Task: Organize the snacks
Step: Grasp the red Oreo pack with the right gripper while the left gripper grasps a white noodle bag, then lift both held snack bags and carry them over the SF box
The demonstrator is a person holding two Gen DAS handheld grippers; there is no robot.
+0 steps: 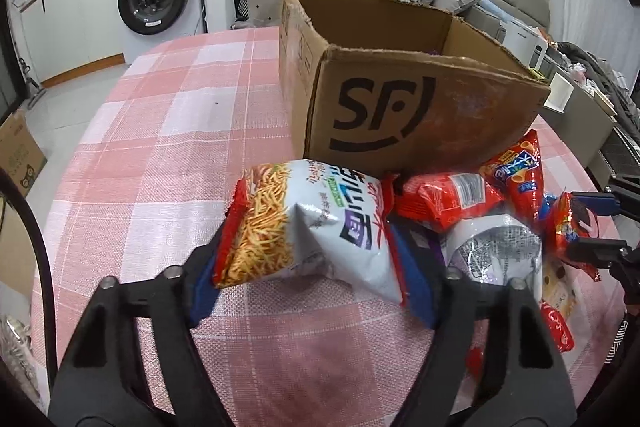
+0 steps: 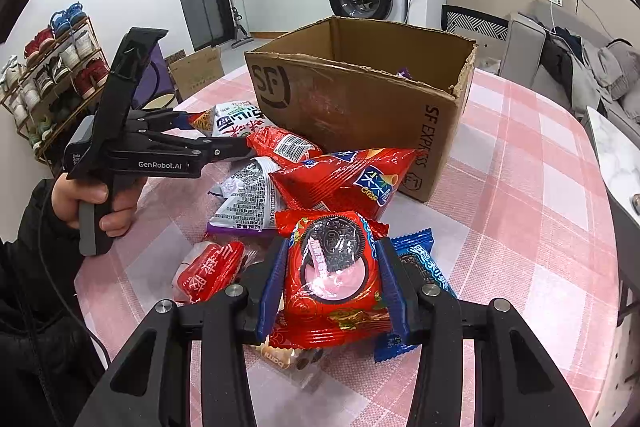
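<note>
My left gripper (image 1: 312,227) is shut on a white and red bag of noodle snacks (image 1: 304,227), its blue pads pressing both sides and creasing the bag. It is in the right wrist view too, as left gripper (image 2: 216,137) on that bag (image 2: 236,119). My right gripper (image 2: 332,247) is shut on a red Oreo pack (image 2: 332,275), held just above the snack pile. An open brown SF cardboard box (image 1: 440,115) (image 2: 352,107) stands right behind the pile. A purple wrapper peeps over its rim; the rest of its inside is hidden.
Loose snacks lie before the box: a red cone-shaped bag (image 2: 344,179), a red barcode pack (image 2: 284,143), a silver and purple pack (image 2: 244,199), a blue Oreo pack (image 2: 420,251). The table wears a pink checked cloth (image 1: 168,131). A person's hand (image 2: 88,199) holds the left gripper.
</note>
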